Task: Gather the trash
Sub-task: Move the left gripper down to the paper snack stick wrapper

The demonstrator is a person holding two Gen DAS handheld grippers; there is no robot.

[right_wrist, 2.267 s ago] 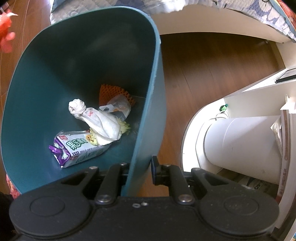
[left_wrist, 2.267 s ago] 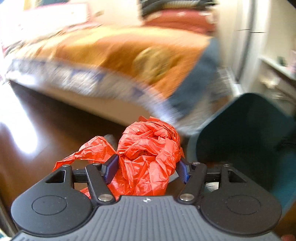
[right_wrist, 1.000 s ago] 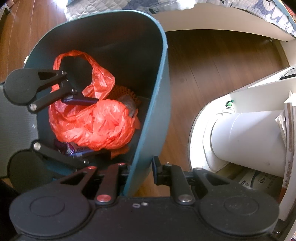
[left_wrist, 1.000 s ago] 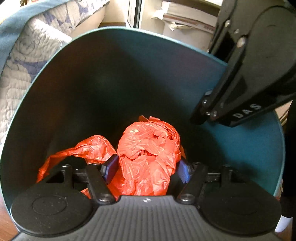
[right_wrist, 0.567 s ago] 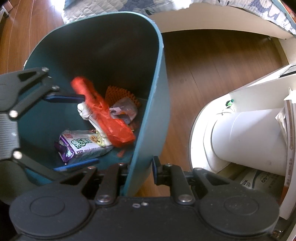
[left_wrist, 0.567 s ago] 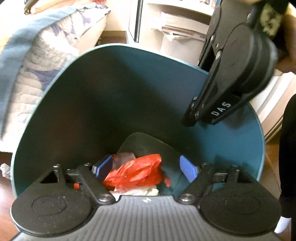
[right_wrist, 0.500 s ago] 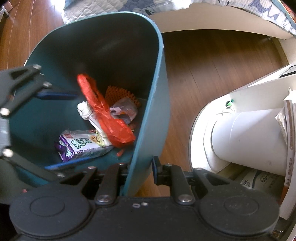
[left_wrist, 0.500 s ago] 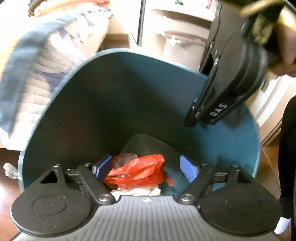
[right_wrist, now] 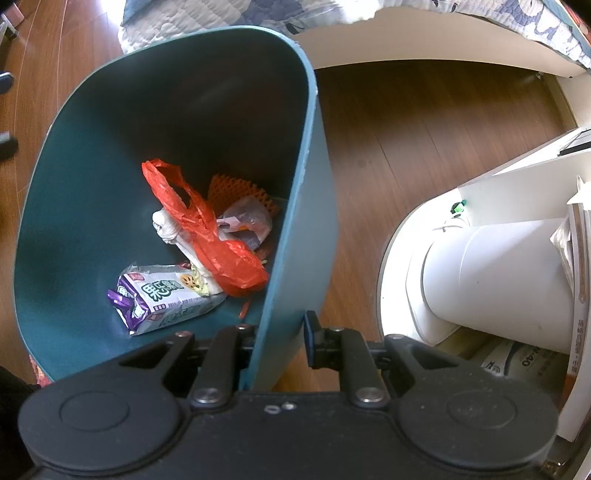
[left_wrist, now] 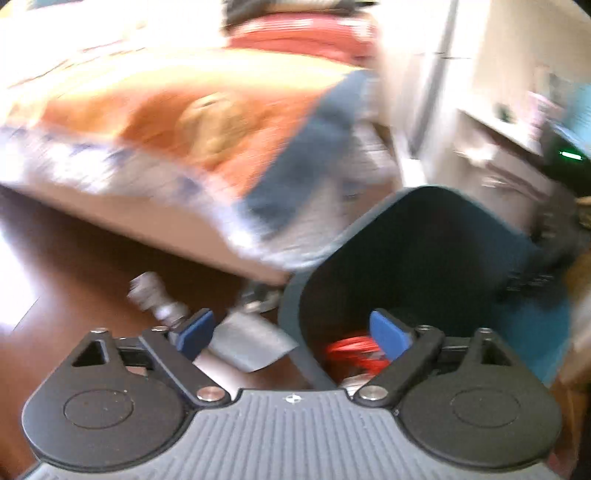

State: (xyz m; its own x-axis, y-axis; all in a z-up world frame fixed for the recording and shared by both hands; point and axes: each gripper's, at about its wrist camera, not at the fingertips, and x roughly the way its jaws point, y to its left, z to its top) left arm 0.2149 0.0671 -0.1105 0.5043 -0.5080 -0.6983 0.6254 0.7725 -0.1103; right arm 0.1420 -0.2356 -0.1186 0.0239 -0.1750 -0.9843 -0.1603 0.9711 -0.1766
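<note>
the wooden floor (right_wrist: 406,122) carries a teal bin (right_wrist: 317,236). a crumpled silver wrapper (left_wrist: 247,338) lies just beside it.

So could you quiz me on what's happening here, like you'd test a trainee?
1. True or false: the red plastic bag lies inside the teal bin.
2. What does the right gripper clamp?
A. the bin's wall
B. the purple snack packet
C. the bed quilt
3. Is anything between the fingers of the left gripper?

Key
1. True.
2. A.
3. No. Its jaws are opening and hold nothing. Silver trash lies on the floor beyond them.
</note>
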